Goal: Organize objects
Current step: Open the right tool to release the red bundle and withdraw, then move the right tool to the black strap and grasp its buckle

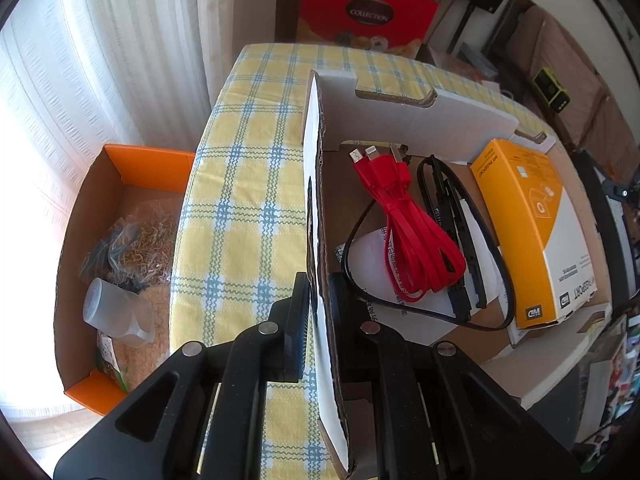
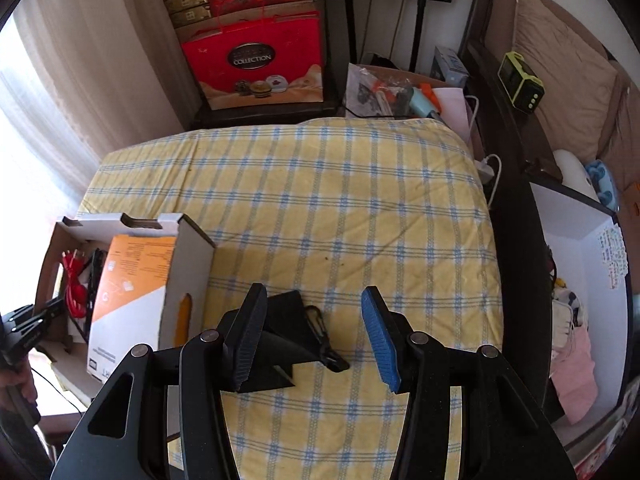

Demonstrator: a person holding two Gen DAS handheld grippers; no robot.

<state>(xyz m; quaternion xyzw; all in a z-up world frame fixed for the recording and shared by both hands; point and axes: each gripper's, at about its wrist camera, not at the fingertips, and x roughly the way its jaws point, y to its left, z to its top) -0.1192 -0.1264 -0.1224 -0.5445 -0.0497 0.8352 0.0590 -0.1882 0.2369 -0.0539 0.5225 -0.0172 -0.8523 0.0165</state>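
My left gripper (image 1: 320, 320) is shut on the near side wall of a white cardboard box (image 1: 320, 200); one finger is outside the wall, one inside. The box holds a red flat cable (image 1: 408, 236), a black cable (image 1: 472, 220) and an orange-and-white hard-drive carton (image 1: 532, 232). In the right wrist view the same box (image 2: 188, 264) stands at the left of the yellow checked tablecloth (image 2: 320, 200). My right gripper (image 2: 316, 340) is open over a black wedge-shaped object (image 2: 288, 340) lying on the cloth between its fingers.
An orange open box (image 1: 120, 240) with bagged items and a clear plastic cup (image 1: 116, 312) sits left of and below the table. Red gift boxes (image 2: 256, 64) stand behind the table. A tray of tools (image 2: 392, 92) is at the far right; a bed (image 2: 560, 80) lies right.
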